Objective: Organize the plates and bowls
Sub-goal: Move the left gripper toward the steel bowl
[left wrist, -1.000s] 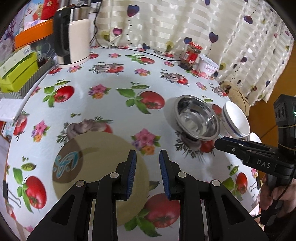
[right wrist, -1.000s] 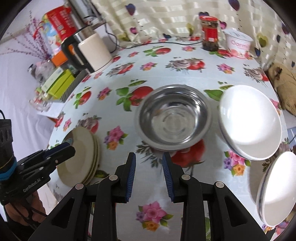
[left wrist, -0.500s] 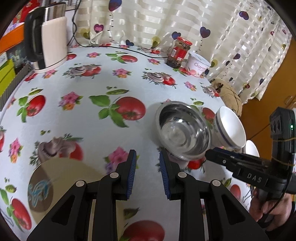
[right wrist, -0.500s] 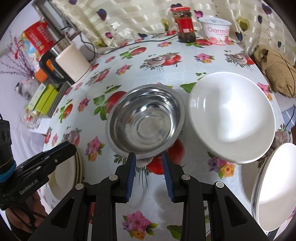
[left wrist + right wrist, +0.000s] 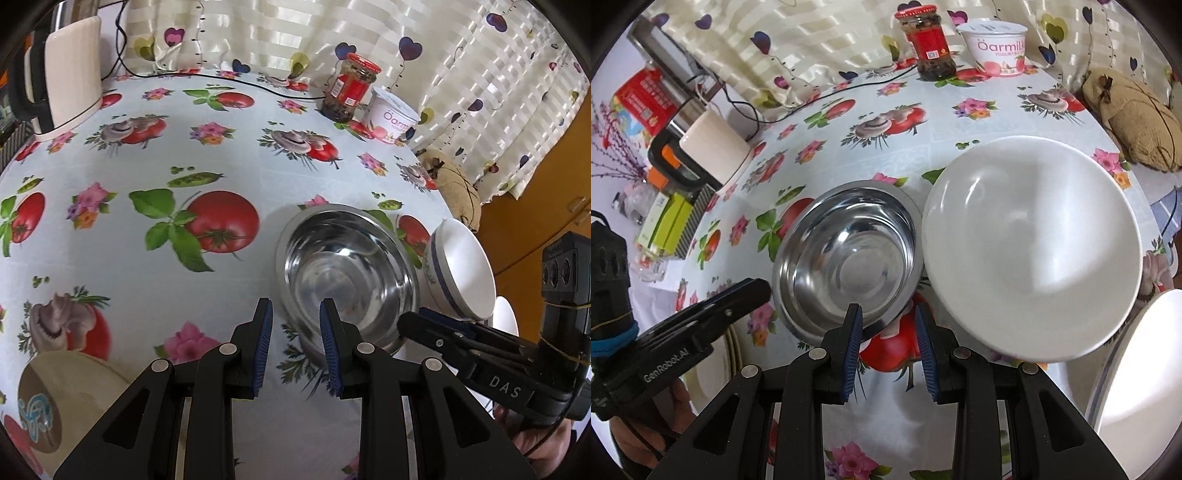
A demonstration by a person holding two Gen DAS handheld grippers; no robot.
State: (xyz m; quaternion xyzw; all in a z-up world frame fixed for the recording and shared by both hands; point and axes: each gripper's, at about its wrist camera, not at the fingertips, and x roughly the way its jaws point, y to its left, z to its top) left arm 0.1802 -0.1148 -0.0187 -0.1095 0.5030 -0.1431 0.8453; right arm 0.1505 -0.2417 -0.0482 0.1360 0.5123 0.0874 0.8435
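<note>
The steel bowl (image 5: 347, 277) sits upright on the flowered tablecloth (image 5: 147, 155), in the right half of the left wrist view and near the middle of the right wrist view.

Going left to right in the left wrist view: a stack of beige plates (image 5: 66, 402) lies at the lower left edge; how many plates it holds cannot be told. The left gripper (image 5: 295, 317) stands with a clear gap between its blue pads and grips nothing. Its right fingertip (image 5: 327, 314) overlaps the near rim of the steel bowl in the picture; whether it touches cannot be told. Just right of the steel bowl is a white bowl (image 5: 461, 273) with a blue band, and a sliver of a second white dish (image 5: 506, 321) shows behind it.

In the right wrist view the right gripper (image 5: 888, 319) also has its pads apart with nothing between them, hanging over the tablecloth just in front of the steel bowl's near rim. The white bowl's rim seems to meet the steel bowl's rim.

Counted: one steel bowl, one white bowl beside it, one further white dish at the right edge, one plate stack. At the far side of the table stand one kettle (image 5: 70, 74), one red-lidded jar (image 5: 351, 88) and one yogurt tub (image 5: 391, 118).
</note>
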